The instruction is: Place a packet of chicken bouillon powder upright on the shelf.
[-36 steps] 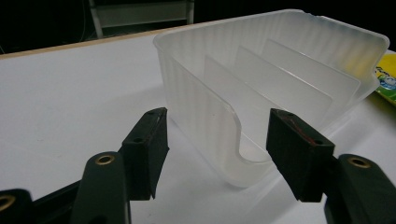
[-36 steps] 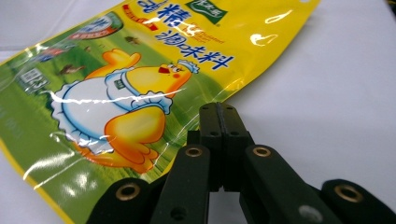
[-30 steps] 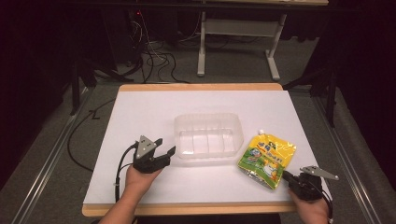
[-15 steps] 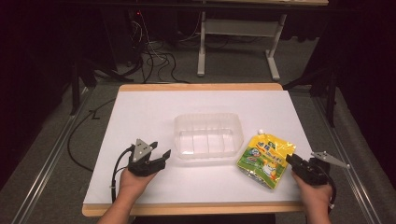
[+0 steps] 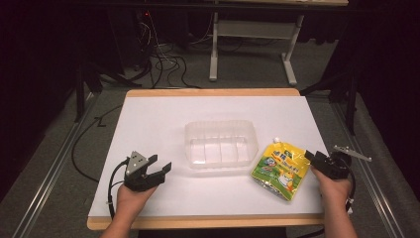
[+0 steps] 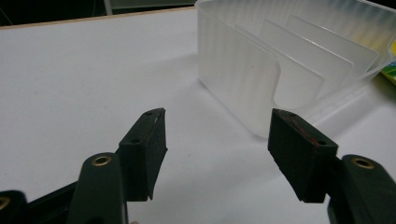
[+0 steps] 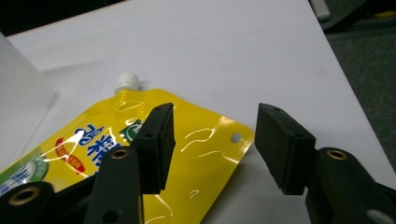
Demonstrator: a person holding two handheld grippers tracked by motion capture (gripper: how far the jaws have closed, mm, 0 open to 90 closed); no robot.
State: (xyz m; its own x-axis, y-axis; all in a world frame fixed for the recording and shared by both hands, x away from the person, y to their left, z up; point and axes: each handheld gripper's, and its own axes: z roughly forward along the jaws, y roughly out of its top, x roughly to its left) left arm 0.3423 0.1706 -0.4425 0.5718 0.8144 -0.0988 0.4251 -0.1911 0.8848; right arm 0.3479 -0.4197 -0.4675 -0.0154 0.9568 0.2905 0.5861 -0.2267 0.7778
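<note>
Ahead of the right gripper (image 7: 210,140), whose pads are matt black plastic, lies the pouch (image 7: 140,154): glossy yellow printed film with a white plastic cap. Ahead of the left gripper (image 6: 217,149), the container (image 6: 289,60) is frosted, translucent, ribbed plastic. The table (image 5: 158,124) has a matt white top edged in light wood.

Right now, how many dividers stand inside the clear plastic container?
3. In the left gripper view the dividers stand one behind another across the clear container, near, middle and far. Its far end is cut off, so another may be hidden.
</note>
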